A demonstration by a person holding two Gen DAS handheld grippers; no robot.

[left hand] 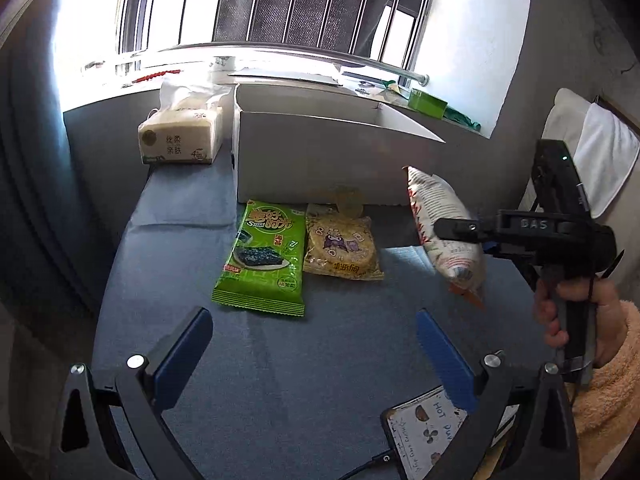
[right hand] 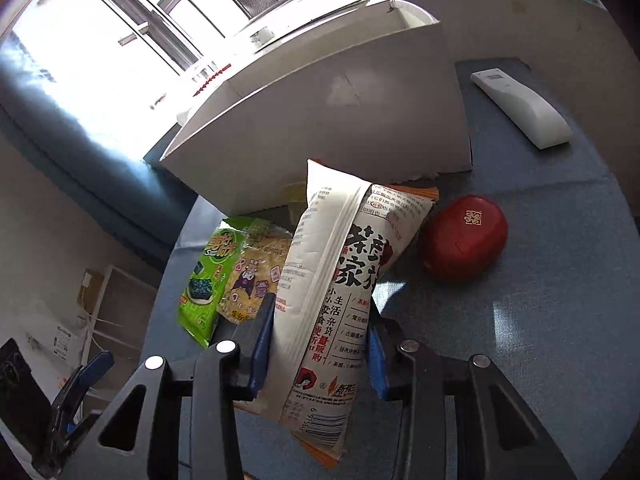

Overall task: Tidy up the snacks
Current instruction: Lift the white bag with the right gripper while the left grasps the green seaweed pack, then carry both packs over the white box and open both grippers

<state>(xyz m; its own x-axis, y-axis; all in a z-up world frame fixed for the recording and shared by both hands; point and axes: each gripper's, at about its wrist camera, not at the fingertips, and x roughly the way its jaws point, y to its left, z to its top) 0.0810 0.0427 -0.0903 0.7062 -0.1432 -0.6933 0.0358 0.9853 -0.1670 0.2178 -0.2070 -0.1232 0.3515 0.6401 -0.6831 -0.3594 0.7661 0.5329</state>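
Note:
My right gripper (right hand: 320,332) is shut on a white snack bag with red and black print (right hand: 336,280) and holds it above the blue table. In the left wrist view that bag (left hand: 444,224) hangs at the right, near the white cardboard box (left hand: 320,152). A green seaweed packet (left hand: 264,256) and a yellow snack packet (left hand: 340,244) lie side by side in front of the box. My left gripper (left hand: 314,332) is open and empty, low over the table in front of the packets.
A tissue pack (left hand: 180,136) stands left of the box. A red rounded case (right hand: 464,236) and a white remote (right hand: 520,108) lie right of the box. A phone (left hand: 424,436) on a cable lies at the near edge. A window sill runs behind.

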